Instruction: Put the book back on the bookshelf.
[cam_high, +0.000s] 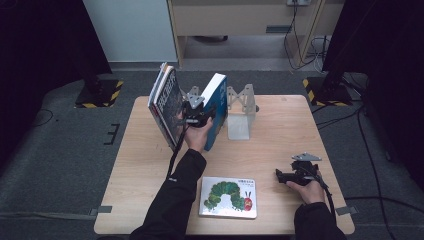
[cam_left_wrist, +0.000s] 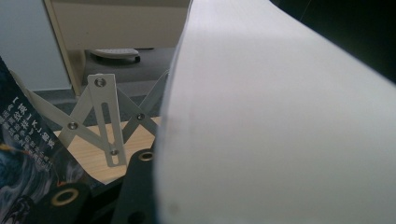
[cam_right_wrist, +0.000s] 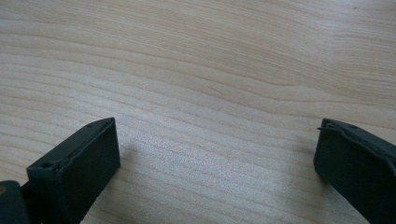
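Note:
A blue book (cam_high: 217, 102) stands tilted at the back of the table, and my left gripper (cam_high: 202, 115) is shut on it. In the left gripper view its white page block (cam_left_wrist: 280, 130) rises close over one black jaw. Left of it lean dark-covered books (cam_high: 167, 105), one cover (cam_left_wrist: 23, 154) printed with pale characters. Behind stands a grey metal folding rack (cam_high: 240, 107), its crossed slats (cam_left_wrist: 106, 119) in plain sight. My right gripper (cam_high: 280, 176) rests low at the front right, open, with only bare wood between its jaws (cam_right_wrist: 217, 158).
A picture book with a green caterpillar (cam_high: 229, 196) lies flat near the front edge, between my two forearms. The wooden table (cam_high: 280, 130) is bare to the right of the rack. Cables and black stand bases sit on the floor around it.

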